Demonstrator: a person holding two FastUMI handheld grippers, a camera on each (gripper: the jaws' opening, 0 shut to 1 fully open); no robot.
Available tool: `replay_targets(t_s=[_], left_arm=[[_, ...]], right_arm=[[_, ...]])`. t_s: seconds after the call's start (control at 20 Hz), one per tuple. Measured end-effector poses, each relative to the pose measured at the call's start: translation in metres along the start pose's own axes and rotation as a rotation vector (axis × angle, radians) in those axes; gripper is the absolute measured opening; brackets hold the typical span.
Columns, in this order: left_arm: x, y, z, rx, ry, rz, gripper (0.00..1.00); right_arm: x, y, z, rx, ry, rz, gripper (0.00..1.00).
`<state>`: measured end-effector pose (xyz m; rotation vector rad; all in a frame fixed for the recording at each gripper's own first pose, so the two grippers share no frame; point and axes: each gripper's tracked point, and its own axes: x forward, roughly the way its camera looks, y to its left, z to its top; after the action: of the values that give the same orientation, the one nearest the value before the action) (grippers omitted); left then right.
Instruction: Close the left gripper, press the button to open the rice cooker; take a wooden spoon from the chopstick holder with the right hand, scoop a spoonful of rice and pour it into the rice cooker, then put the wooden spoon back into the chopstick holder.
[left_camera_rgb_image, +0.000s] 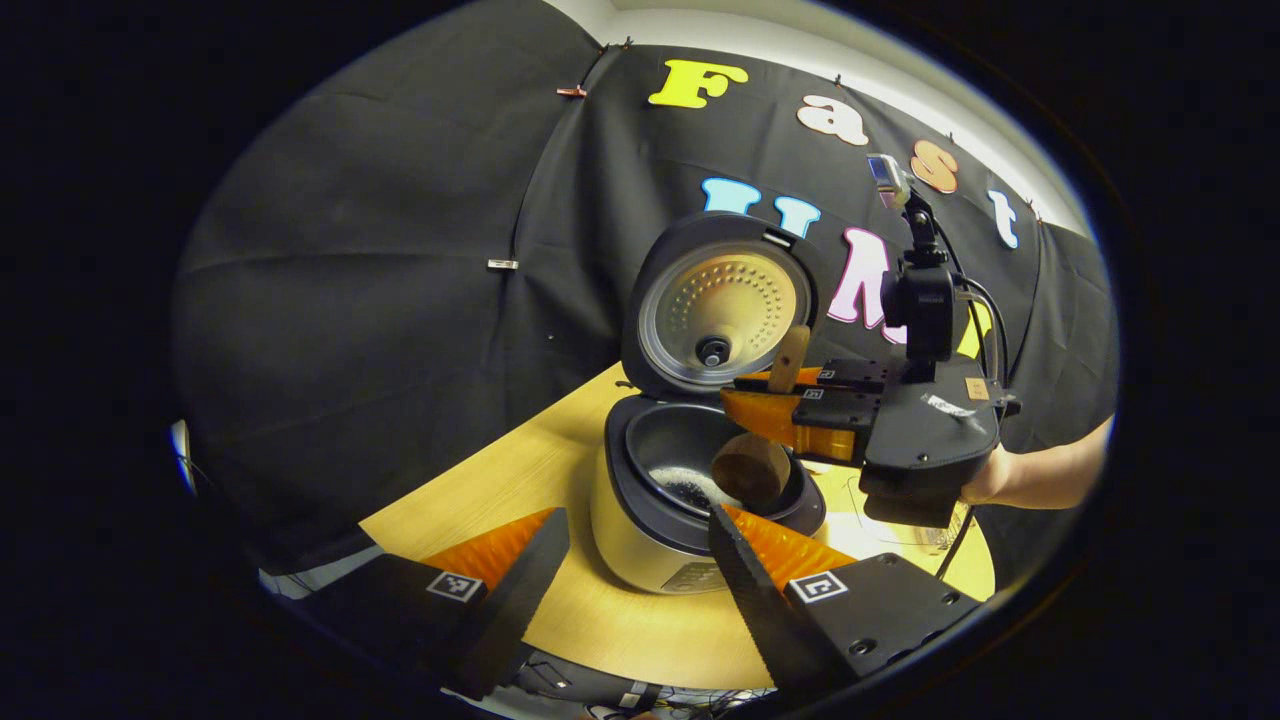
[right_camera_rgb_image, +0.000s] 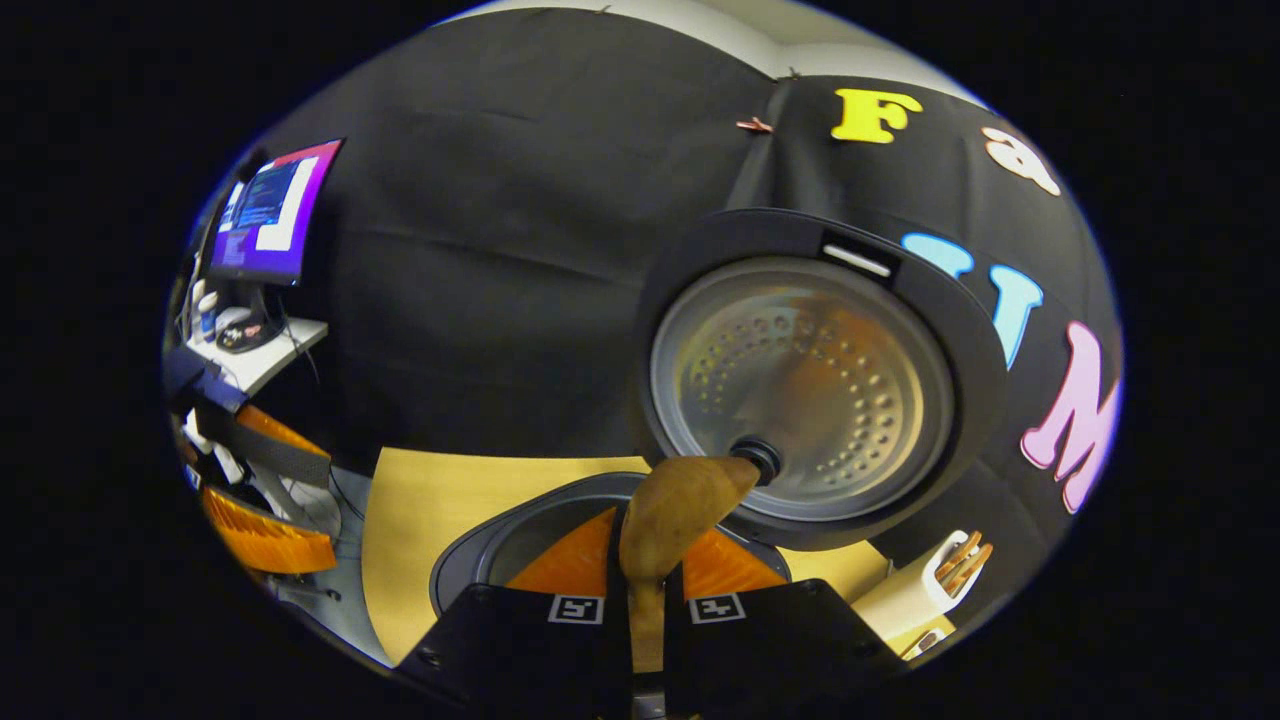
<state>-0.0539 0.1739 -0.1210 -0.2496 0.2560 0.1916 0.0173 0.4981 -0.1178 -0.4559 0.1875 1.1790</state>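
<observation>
Wooden spoon (left_camera_rgb_image: 757, 455): in the left gripper view, it is held by its handle between both orange fingers of the right gripper (left_camera_rgb_image: 760, 395), with its round bowl tipped down over the dark inner pot of the cream rice cooker (left_camera_rgb_image: 640, 535), whose lid stands raised. The cooker is set on a pale wooden table (left_camera_rgb_image: 520, 480). The left gripper (left_camera_rgb_image: 632, 540) is seen with fingers spread, grasping nothing.

In the right gripper view, the spoon (right_camera_rgb_image: 672, 515) is clamped between the right gripper's (right_camera_rgb_image: 645, 560) fingers, above the cooker's (right_camera_rgb_image: 520, 535) pot. A white chopstick holder (right_camera_rgb_image: 915, 595) is seen just beside the cooker.
</observation>
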Motion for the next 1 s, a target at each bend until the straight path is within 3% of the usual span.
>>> replay_targets(t_s=[0.25,0.45,0.7,1.0], left_arm=[[-0.002,0.0,0.002,-0.004,0.0,0.01,0.95],[-0.002,-0.008,0.0,0.031,0.0,-0.013,0.95],[-0.003,-0.041,0.006,0.051,-0.004,-0.049,0.95],[-0.002,-0.096,0.012,0.082,-0.028,-0.103,0.95]], right_arm=[[-0.007,-0.02,0.011,0.056,-0.033,-0.058,0.16],[-0.03,-0.059,0.031,0.27,-0.082,-0.137,0.16],[-0.084,-0.131,0.042,0.511,-0.169,-0.281,0.16],[-0.189,-0.226,0.003,0.618,-0.21,-0.536,0.16]])
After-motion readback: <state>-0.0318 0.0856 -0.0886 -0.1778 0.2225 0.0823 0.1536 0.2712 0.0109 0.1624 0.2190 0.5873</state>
